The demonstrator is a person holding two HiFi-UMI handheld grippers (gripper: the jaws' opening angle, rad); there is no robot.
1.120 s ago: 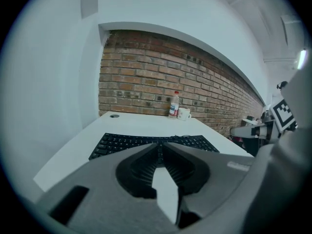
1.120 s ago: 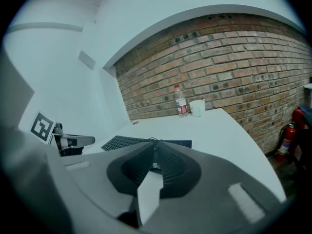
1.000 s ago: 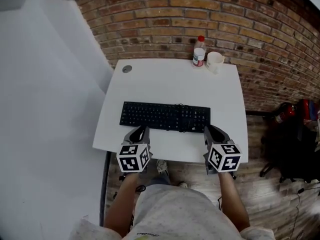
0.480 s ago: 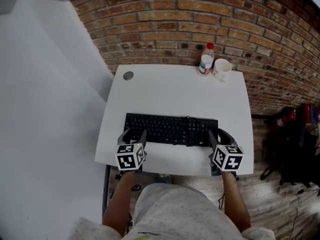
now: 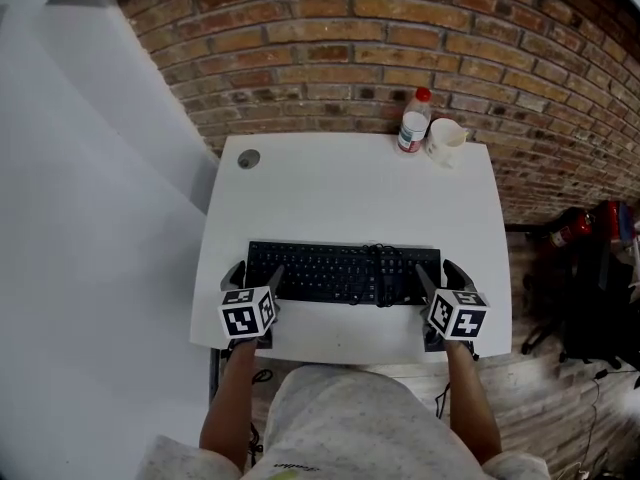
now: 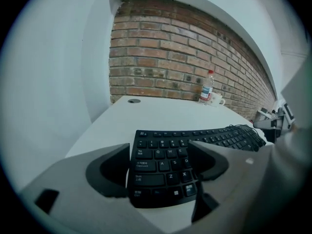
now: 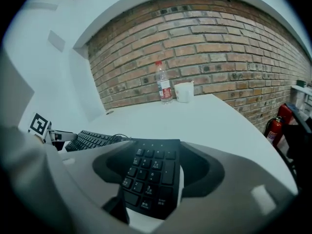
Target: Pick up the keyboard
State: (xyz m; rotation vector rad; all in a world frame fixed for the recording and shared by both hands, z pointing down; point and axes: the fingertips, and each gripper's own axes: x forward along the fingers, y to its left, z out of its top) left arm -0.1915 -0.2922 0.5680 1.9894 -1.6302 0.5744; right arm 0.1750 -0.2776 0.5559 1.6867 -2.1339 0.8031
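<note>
I see the black full-size keyboard [image 5: 340, 273] lying flat on the white desk [image 5: 350, 188], near and parallel to its front edge, number pad at the right end, its cable [image 5: 379, 264] looped over the keys.

The person wears loose, pale grey clothing [image 5: 340, 418] flecked with darker specks, with a short line of dark print [image 5: 287, 469] on it.

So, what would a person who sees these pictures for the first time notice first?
The black keyboard lies along the near edge of the white table, with the left gripper and right gripper at its two ends, jaws opening, an end between each pair. Behind, a plastic bottle and white cup stand by the brick wall.
</note>
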